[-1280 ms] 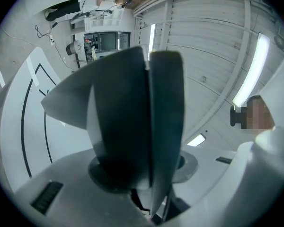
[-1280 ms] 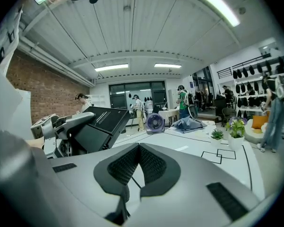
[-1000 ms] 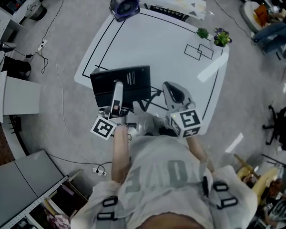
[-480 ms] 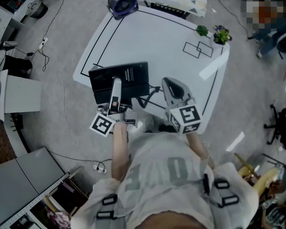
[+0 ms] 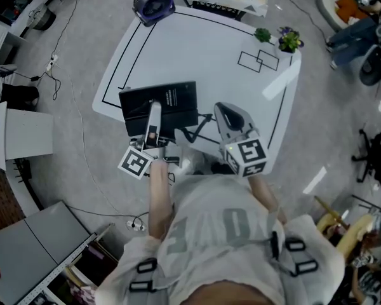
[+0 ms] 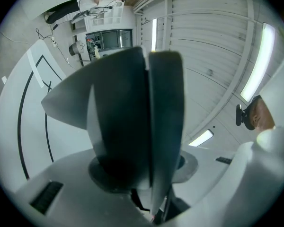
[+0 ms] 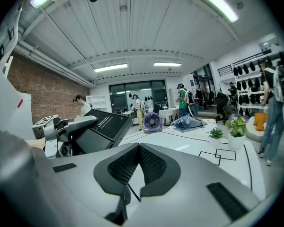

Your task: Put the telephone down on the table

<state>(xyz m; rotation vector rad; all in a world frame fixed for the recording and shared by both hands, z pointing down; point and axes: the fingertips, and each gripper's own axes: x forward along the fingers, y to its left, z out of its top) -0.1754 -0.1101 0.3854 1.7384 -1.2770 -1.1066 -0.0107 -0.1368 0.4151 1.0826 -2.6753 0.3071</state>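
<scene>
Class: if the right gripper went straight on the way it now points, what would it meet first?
Probably the bare table, since the right gripper tilts slightly down. The fan stands further along that line, though depth is hard to judge.

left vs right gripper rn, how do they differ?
The left gripper is clamped on the black telephone, which keeps its jaws apart. The right gripper has its jaws together, apparently on just a thin cord. The left gripper holds its load tilted over the table's near edge; the right carries nothing bulky. Both sit side by side near the person's body.

Print on telephone [image 5: 178, 107] illegible
</scene>
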